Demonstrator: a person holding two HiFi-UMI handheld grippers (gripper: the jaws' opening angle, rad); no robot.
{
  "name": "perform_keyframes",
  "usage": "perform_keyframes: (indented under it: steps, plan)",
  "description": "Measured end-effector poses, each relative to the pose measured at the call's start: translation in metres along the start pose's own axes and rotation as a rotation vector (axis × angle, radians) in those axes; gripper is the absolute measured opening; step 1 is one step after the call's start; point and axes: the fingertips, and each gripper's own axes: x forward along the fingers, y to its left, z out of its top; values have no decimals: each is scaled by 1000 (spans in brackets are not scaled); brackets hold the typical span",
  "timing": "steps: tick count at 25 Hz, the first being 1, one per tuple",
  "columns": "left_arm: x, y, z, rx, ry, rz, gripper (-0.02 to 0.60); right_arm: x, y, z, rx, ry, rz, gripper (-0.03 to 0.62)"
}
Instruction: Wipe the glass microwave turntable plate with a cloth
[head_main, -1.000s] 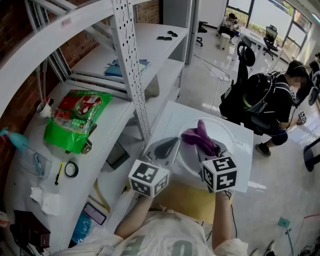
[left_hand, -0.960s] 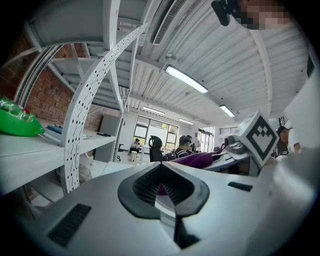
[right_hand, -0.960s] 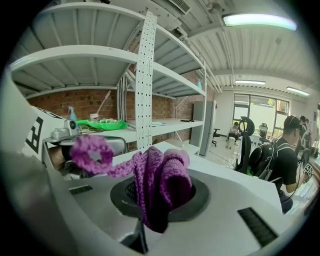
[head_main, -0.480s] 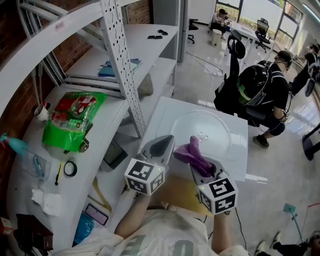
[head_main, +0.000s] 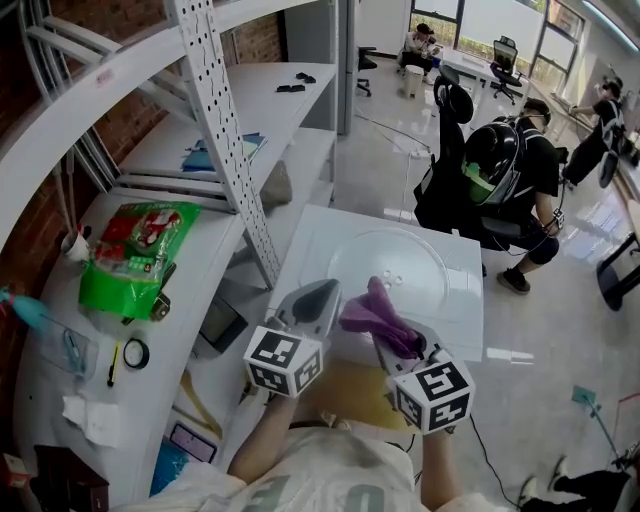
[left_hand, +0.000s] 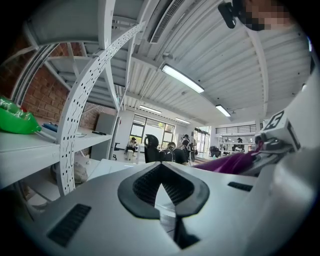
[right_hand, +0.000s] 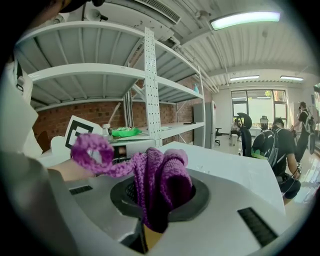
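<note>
Gripping the purple cloth (head_main: 378, 312), the right tool (head_main: 388, 322) is clenched on a bunched fold of it. The rest stands up loosely past the tips, with one loop flopping toward the left side. Held that way, a soft wad leads the tool, so cloth and not hard plastic would meet the glass. The plate (head_main: 425, 262) lies flat on the white table (head_main: 465, 325), toward its far half. The cloth hangs over or just short of the plate's near rim, and I cannot tell whether the two touch. To me this reads as the cloth being between wiping strokes.

The left tool (head_main: 318, 296) sits just beside the right one with its tips brought together on nothing. It points at the table's near left part and is probably parked clear of the wiping path. It does not steady the plate, so a firm stroke could make the glass slide or turn.

A metal rack (head_main: 225, 150) stands left of the table, with a green bag (head_main: 130, 255) and a roll of tape (head_main: 136, 352) on its lower shelf. Beyond the table a person (head_main: 510, 170) sits in a chair, well apart. Nothing lies between cloth and plate.
</note>
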Motion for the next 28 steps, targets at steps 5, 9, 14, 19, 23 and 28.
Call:
perform_keyframes:
  steps: [5,9,14,19,23,28]
  plan:
    - [2,0,3,-39,-31,-23,2,40,-48,29,-1,-6,-52,58]
    - [6,2,2,-13,-17,-22,2,69,-80,40,-17,18,-114,58]
    - [7,9,2,-26,-14,-15,2,91,-110,42,-18,43,-196,58]
    - [9,9,0,-12,4,-5,2,99,-122,42,-4,48,-214,58]
    - [9,8,0,-16,2,-7,2,102,-124,39,-19,65,-215,58]
    - [10,10,0,-16,3,-5,2,104,-119,35,-27,75,-202,58]
